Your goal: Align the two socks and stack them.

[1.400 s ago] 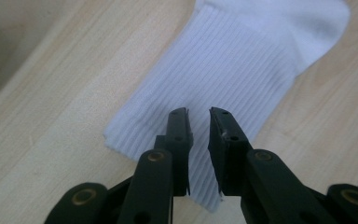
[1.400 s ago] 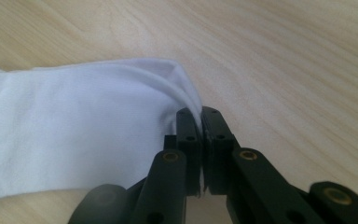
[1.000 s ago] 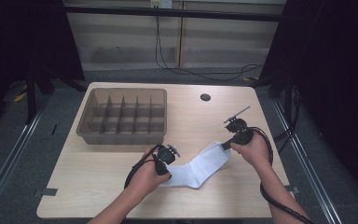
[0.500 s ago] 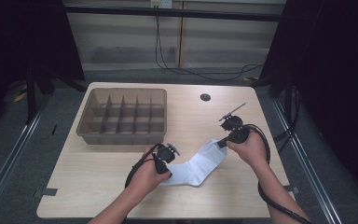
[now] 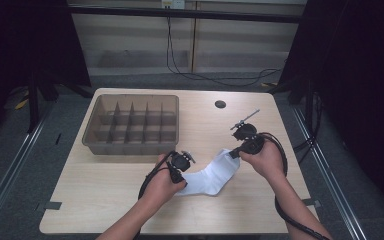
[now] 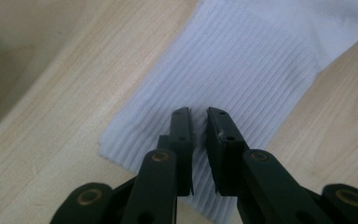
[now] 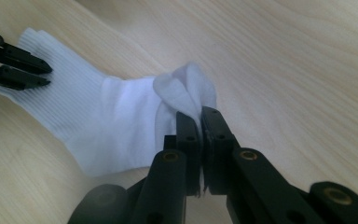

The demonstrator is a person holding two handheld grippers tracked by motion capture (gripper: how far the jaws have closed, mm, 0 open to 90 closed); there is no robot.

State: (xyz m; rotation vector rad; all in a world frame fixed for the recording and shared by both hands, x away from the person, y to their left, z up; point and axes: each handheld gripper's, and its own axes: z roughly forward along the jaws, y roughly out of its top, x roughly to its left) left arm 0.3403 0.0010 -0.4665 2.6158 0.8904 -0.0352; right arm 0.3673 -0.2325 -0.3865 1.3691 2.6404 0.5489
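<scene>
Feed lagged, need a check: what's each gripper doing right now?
Left gripper: closed on the ribbed cuff of the white sock.
Right gripper: closed on the sock's toe end, lifted off the table.

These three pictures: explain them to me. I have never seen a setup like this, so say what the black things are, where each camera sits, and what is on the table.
A person sits at a wooden table and holds a hand-operated grasping tool in each hand, each with two black jaws.

The high view looks down from above the person. The other two views come from cameras riding on the tools, looking along their jaws.

On the table lie a white sock, a brown divided tray and a small dark round thing.

The left tool is pinched on the sock's ribbed cuff. The right tool is shut on the folded toe end, lifting it slightly off the table.
</scene>
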